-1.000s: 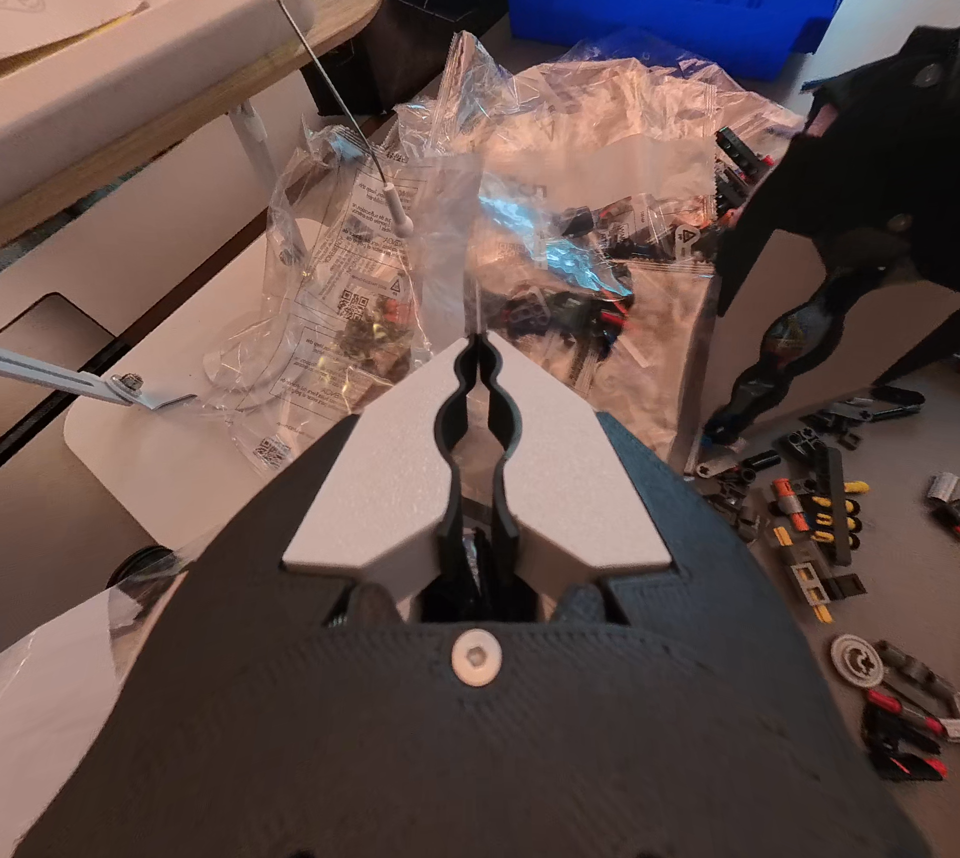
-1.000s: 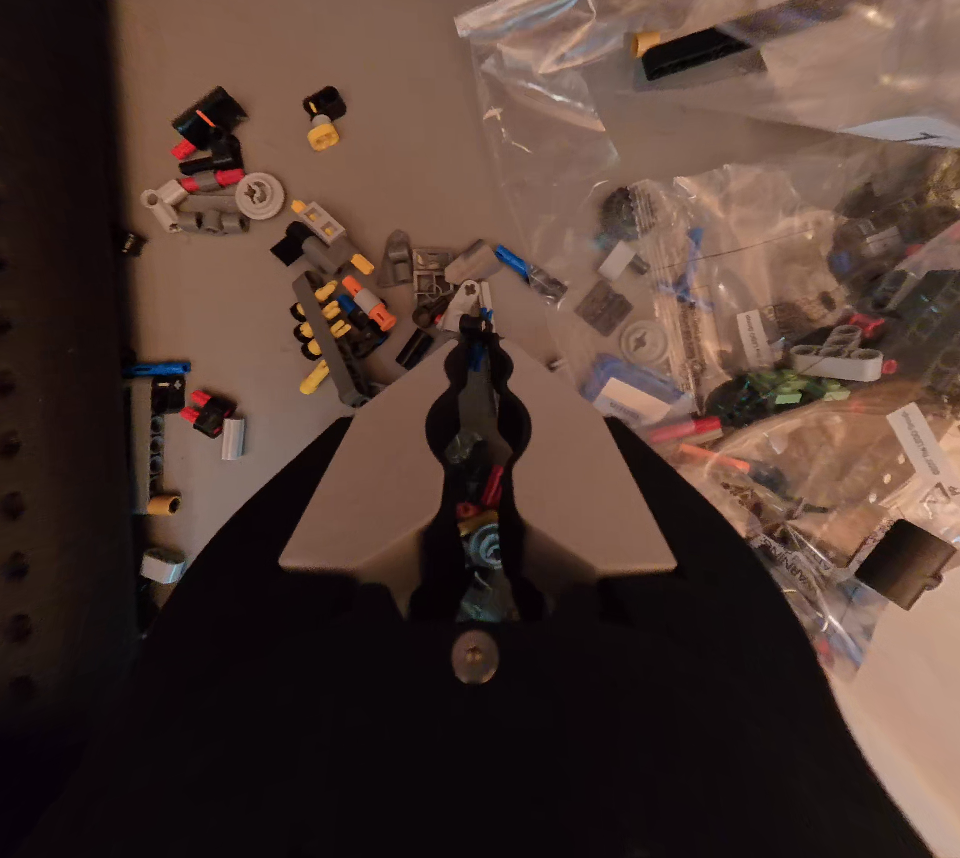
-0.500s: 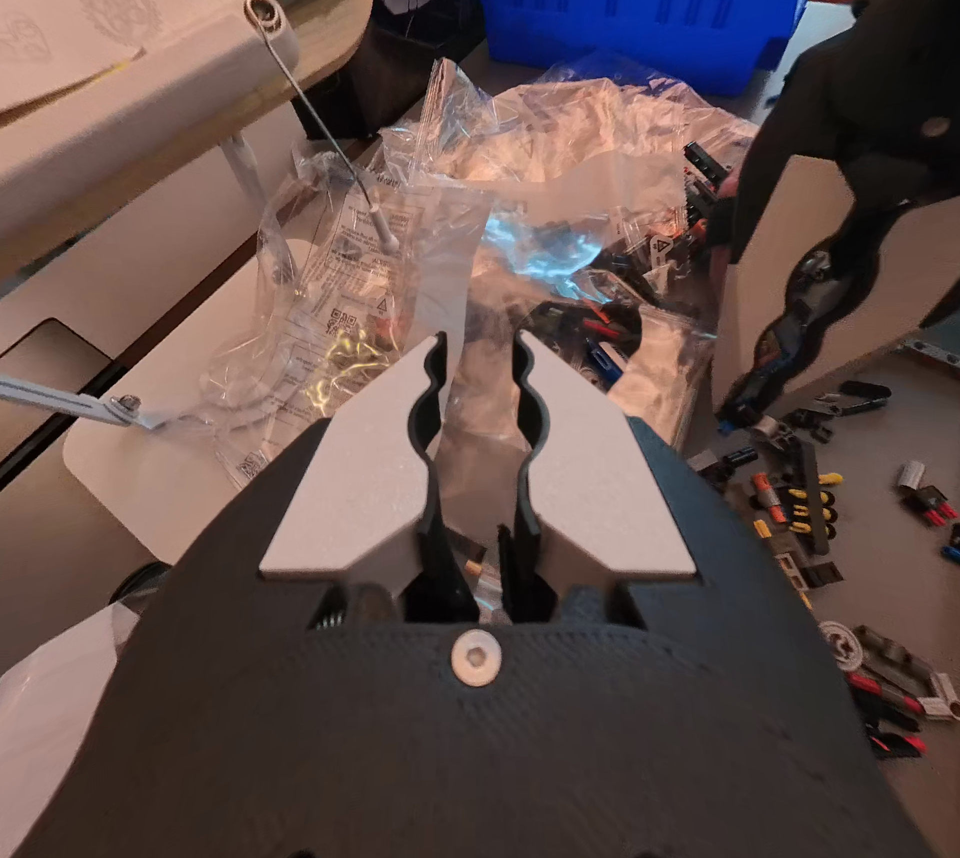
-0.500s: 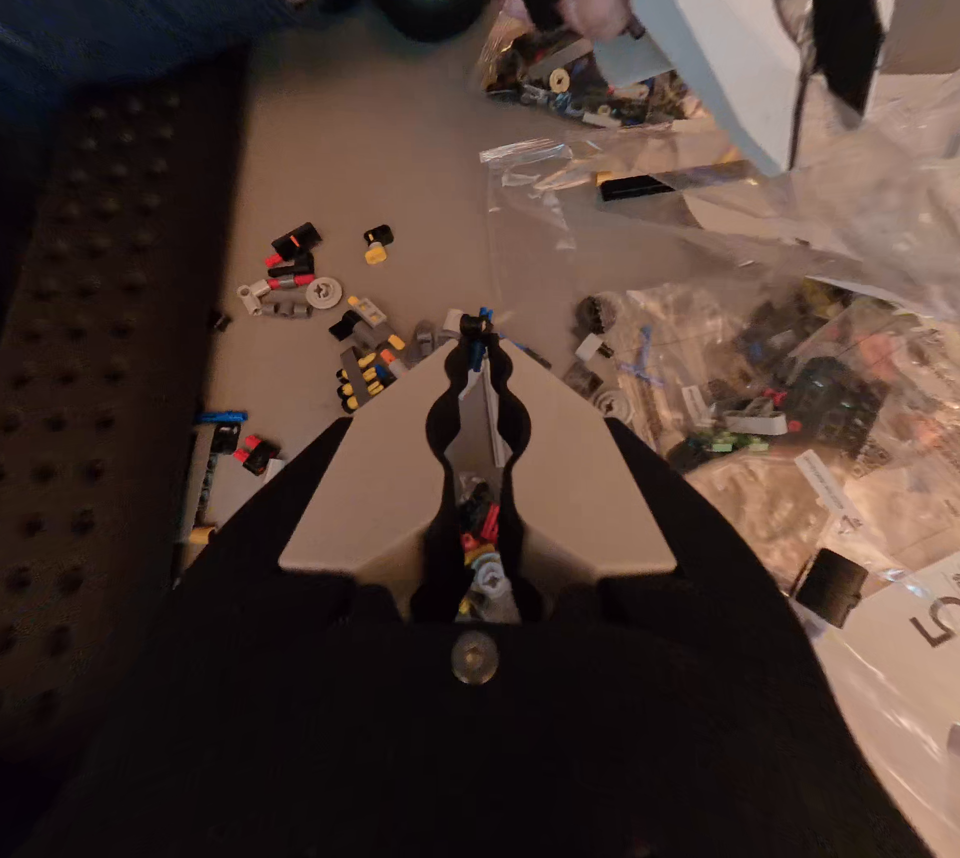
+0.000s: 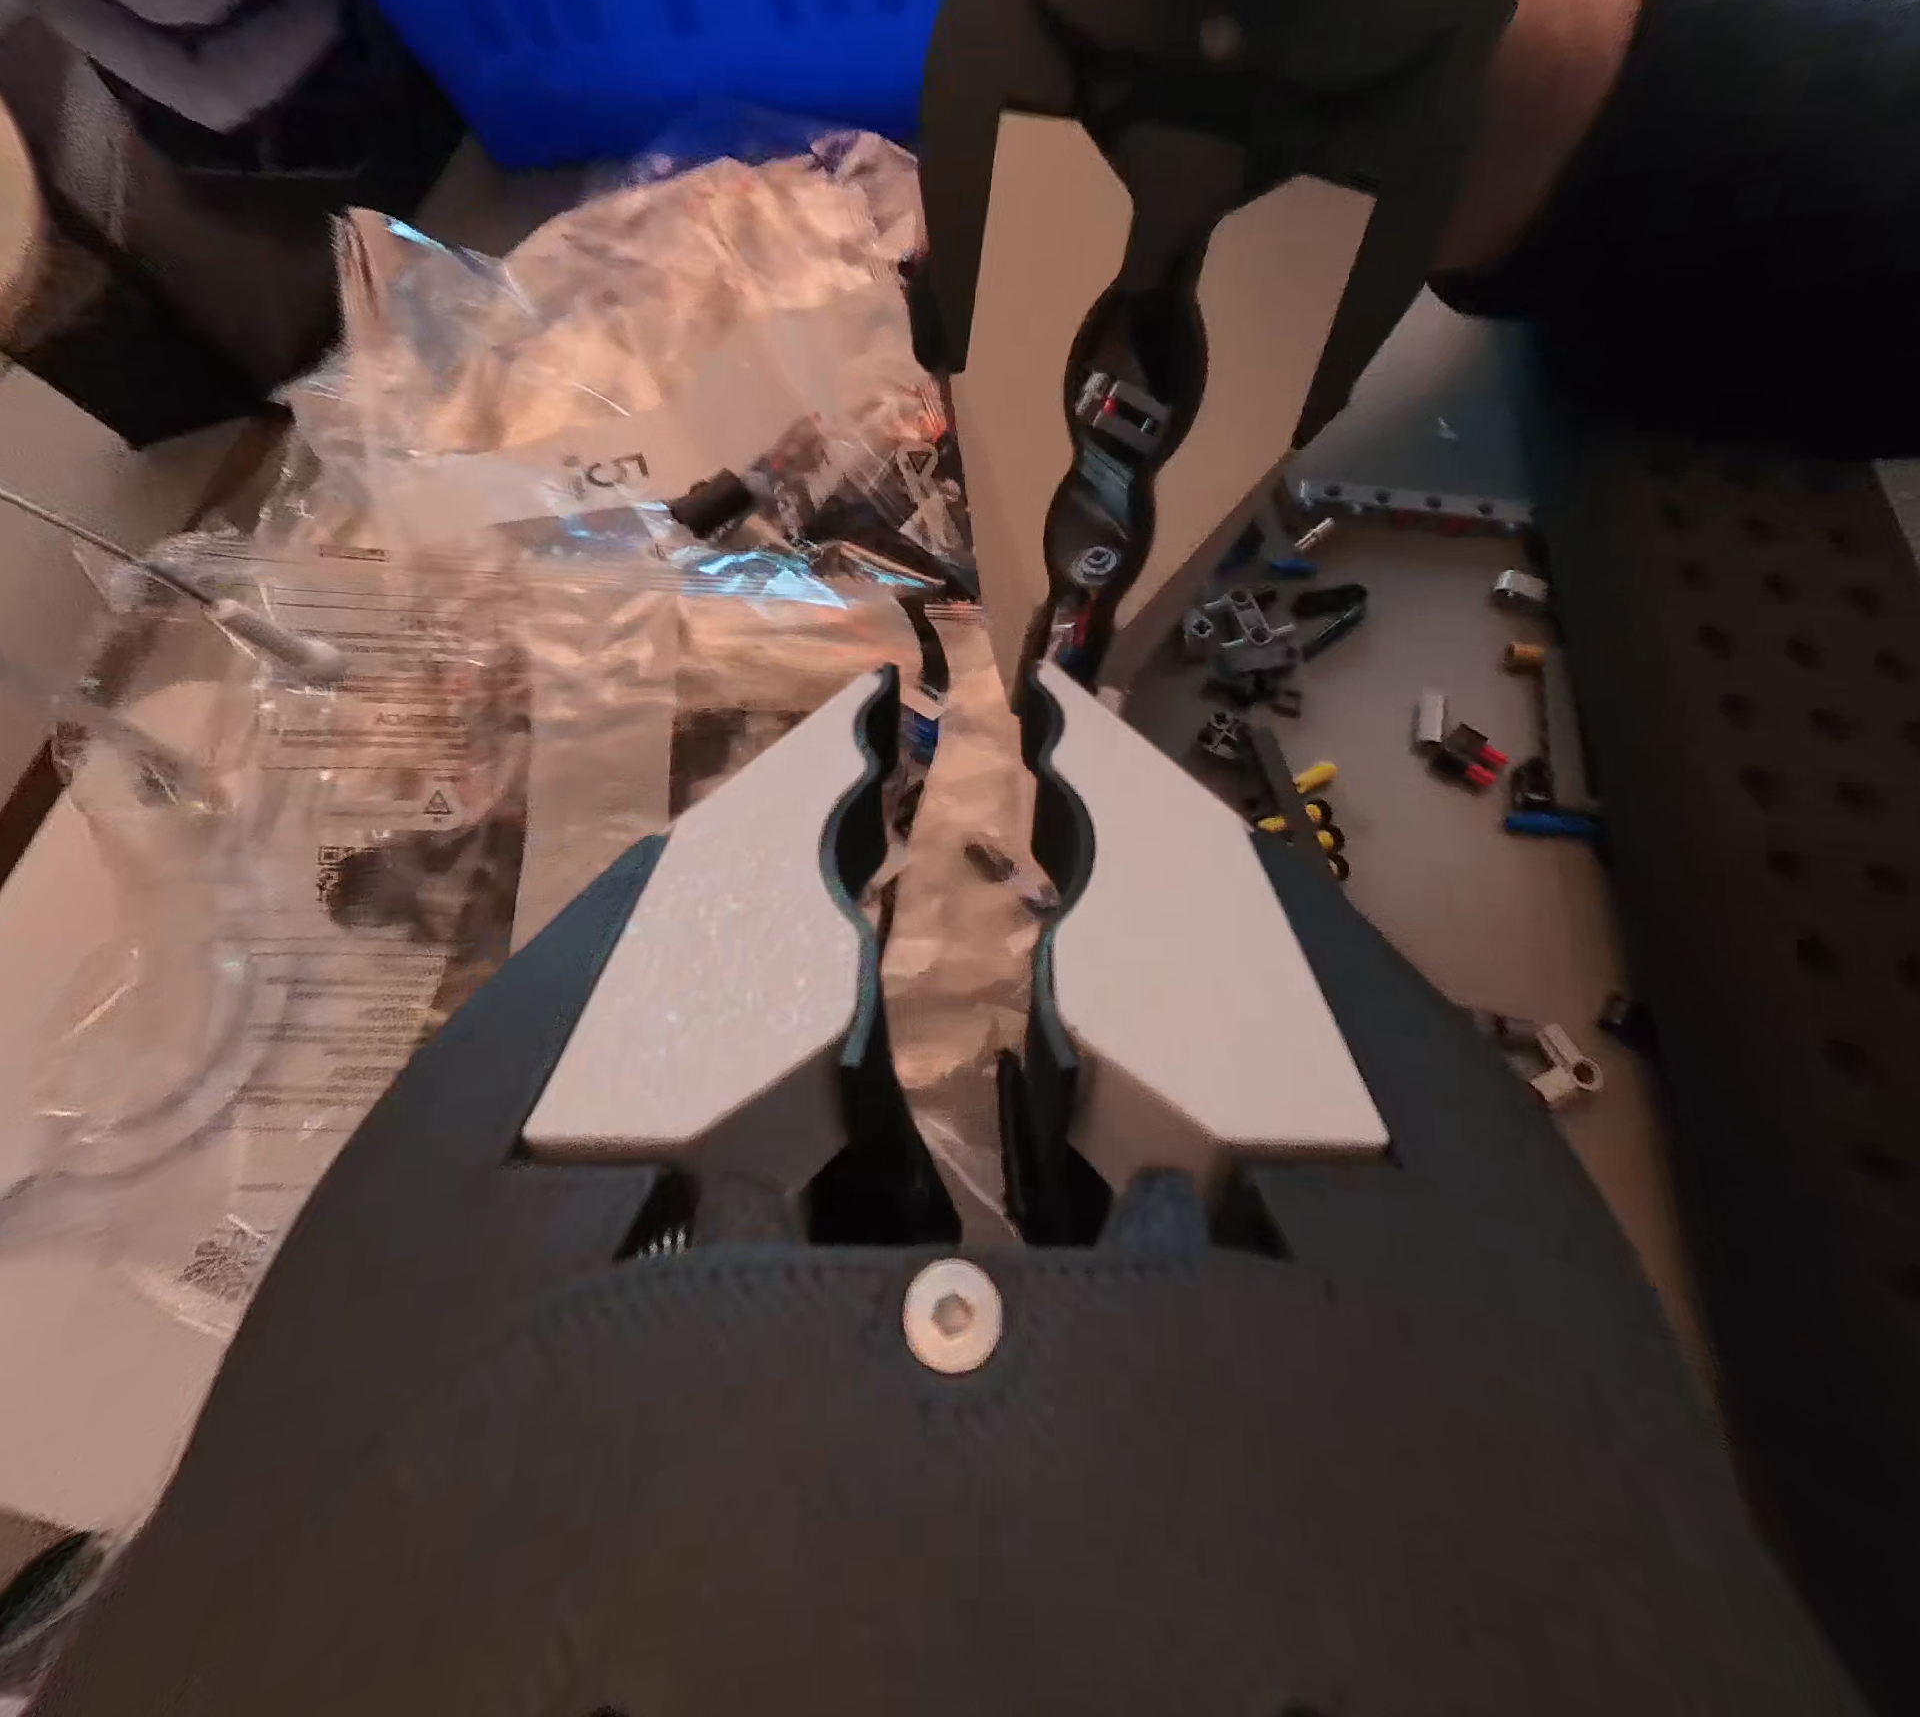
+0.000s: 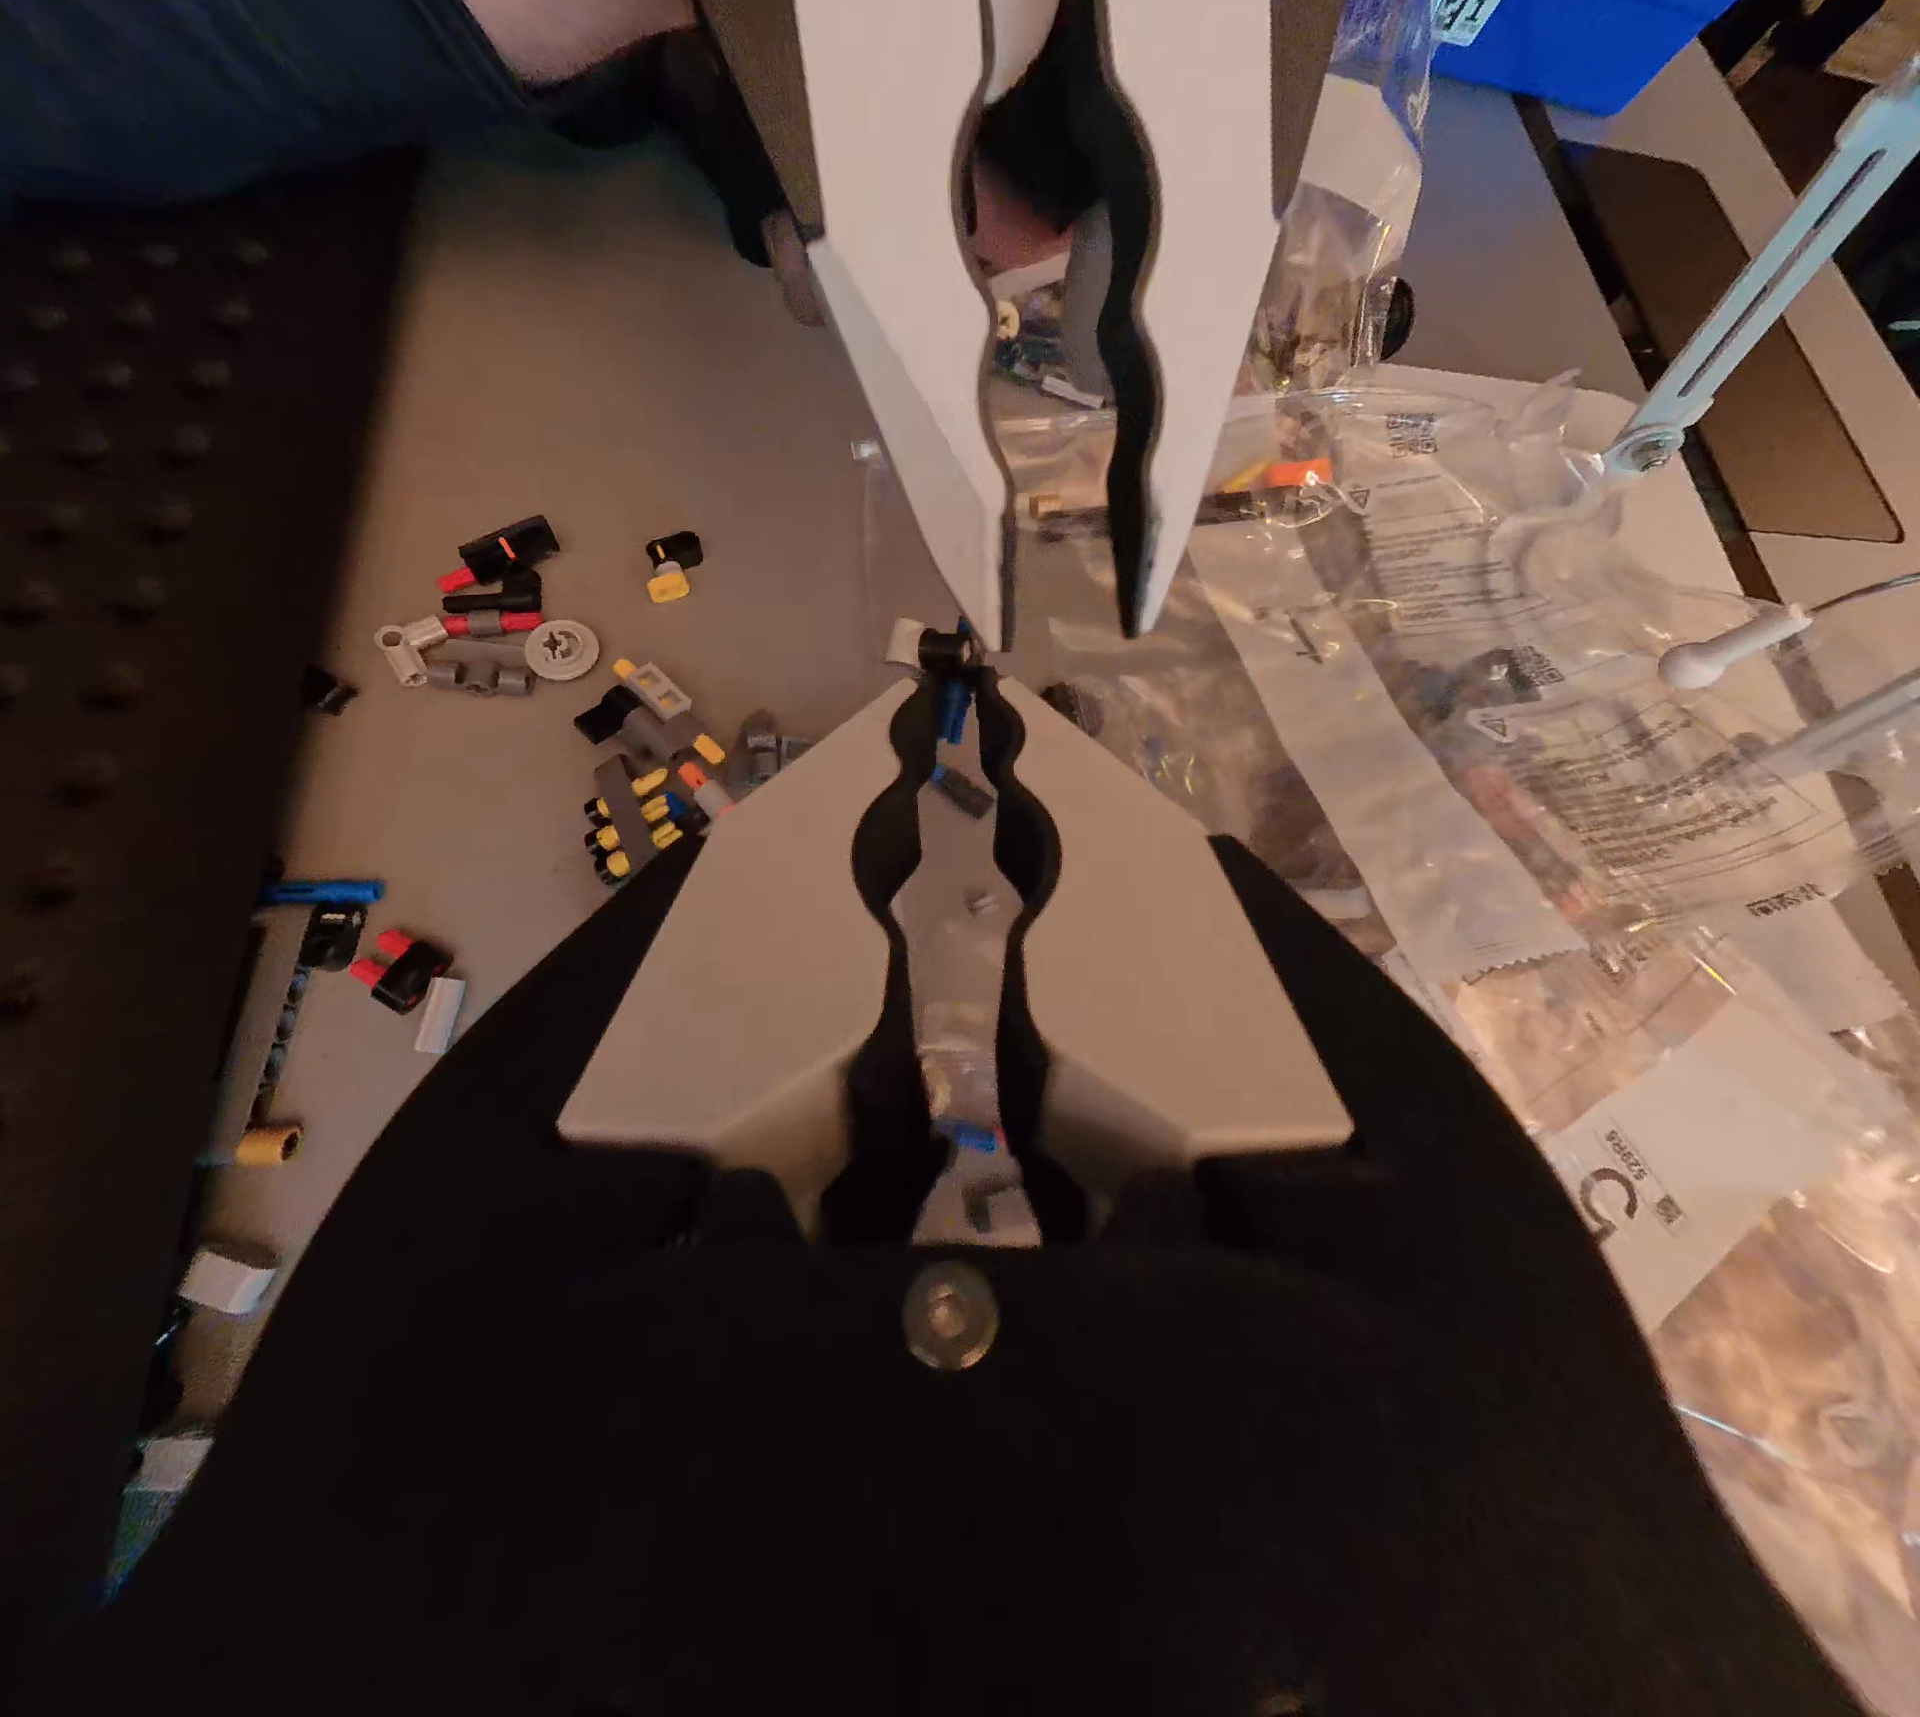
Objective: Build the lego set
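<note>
Between right claw (image 6: 954, 682) tips, small black-and-blue piece (image 6: 948, 661)

Left gripper (image 5: 958, 703) hangs with fingers spread apart; right gripper (image 6: 952, 668) faces it tip to tip, fingers pinched nearly together at the ends.

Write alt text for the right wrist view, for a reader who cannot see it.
The right gripper, jaws shut on a small black and blue lego piece, meets the open left gripper tip to tip above a grey table. Loose lego pieces lie scattered to the left, clear plastic bags of parts to the right.
</note>
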